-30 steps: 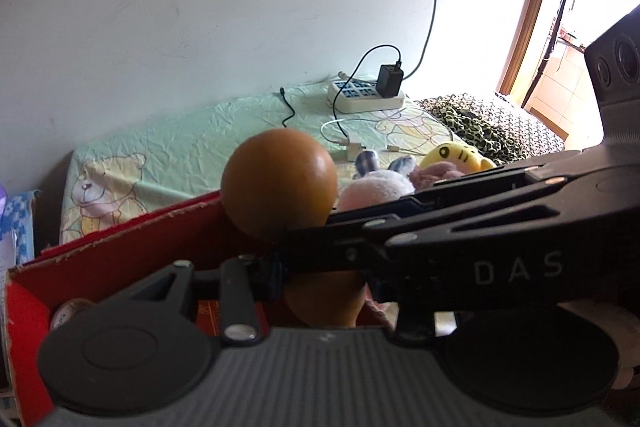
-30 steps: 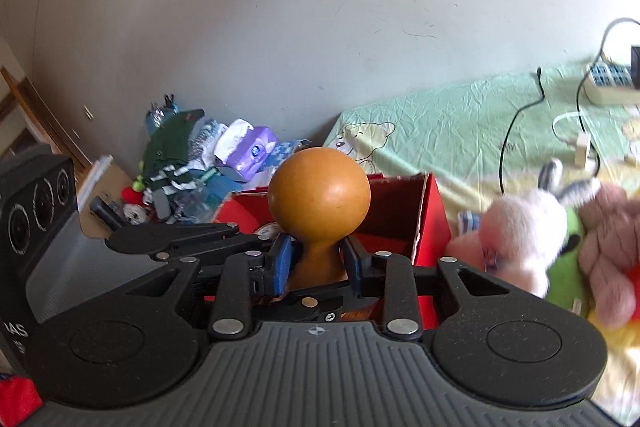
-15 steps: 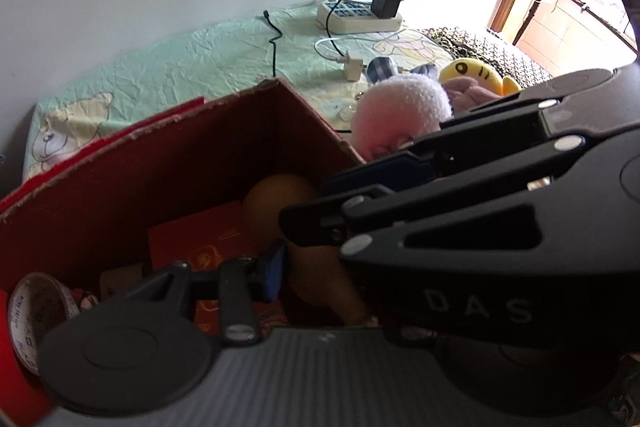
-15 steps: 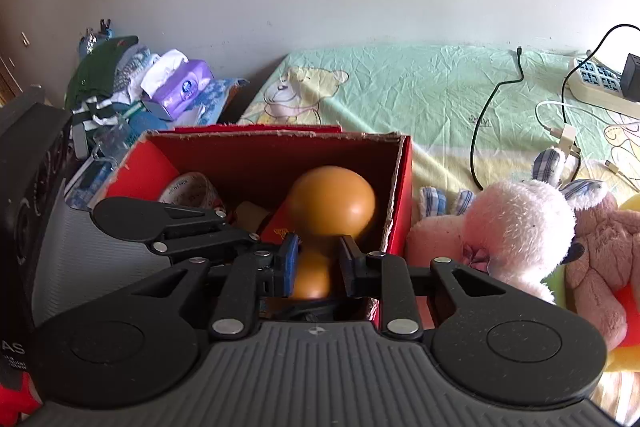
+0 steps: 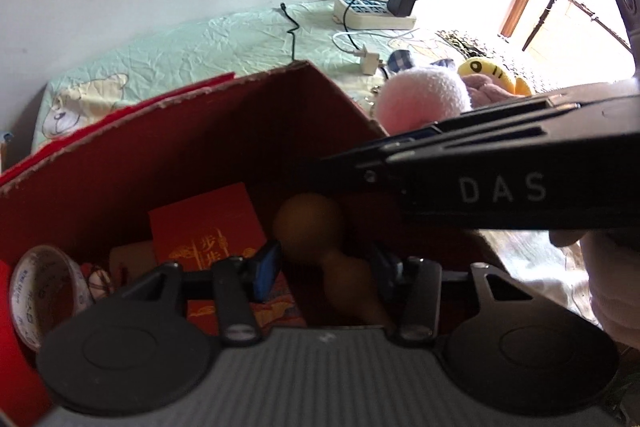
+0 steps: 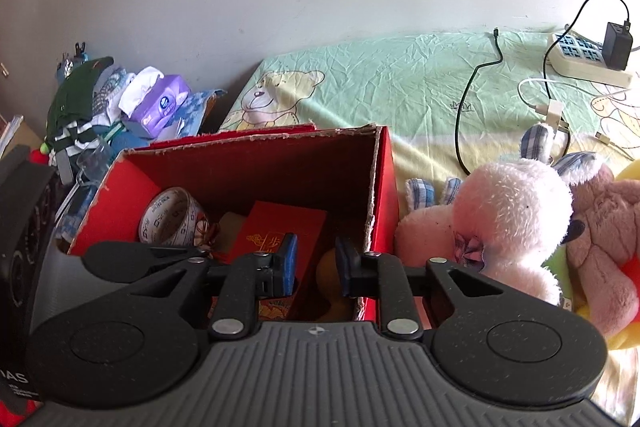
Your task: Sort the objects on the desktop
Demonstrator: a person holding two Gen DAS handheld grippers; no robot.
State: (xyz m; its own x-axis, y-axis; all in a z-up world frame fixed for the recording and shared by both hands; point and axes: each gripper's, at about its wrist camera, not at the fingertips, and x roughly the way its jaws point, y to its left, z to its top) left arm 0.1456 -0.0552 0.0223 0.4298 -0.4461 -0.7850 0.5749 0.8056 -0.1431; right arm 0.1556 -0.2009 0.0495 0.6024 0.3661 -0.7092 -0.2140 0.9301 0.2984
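Observation:
An orange-brown gourd (image 5: 310, 227) lies in the red cardboard box (image 5: 240, 99), beside a red envelope (image 5: 204, 223) and a tape roll (image 5: 44, 287). My left gripper (image 5: 326, 267) reaches into the box. Its jaws are opening, with the gourd's neck between the blue pads and a gap on each side. My right gripper (image 6: 316, 263) hangs over the box (image 6: 380, 167). Its jaws are closing with nothing between them, and the gourd (image 6: 328, 269) shows below and just right of the gap. In the left wrist view a right finger (image 5: 400, 155) crosses above the gourd.
Plush toys (image 6: 508, 219) lie against the box's right side on a green sheet. A power strip (image 6: 588, 67) with a charger and loose cables sits at the back right. A purple tissue pack (image 6: 160, 103) and piled clothes are at the left.
Both grippers sank and tilted down, carrying the gourd from above the box into it. The right gripper let go of the gourd's neck, and the left jaws spread wider.

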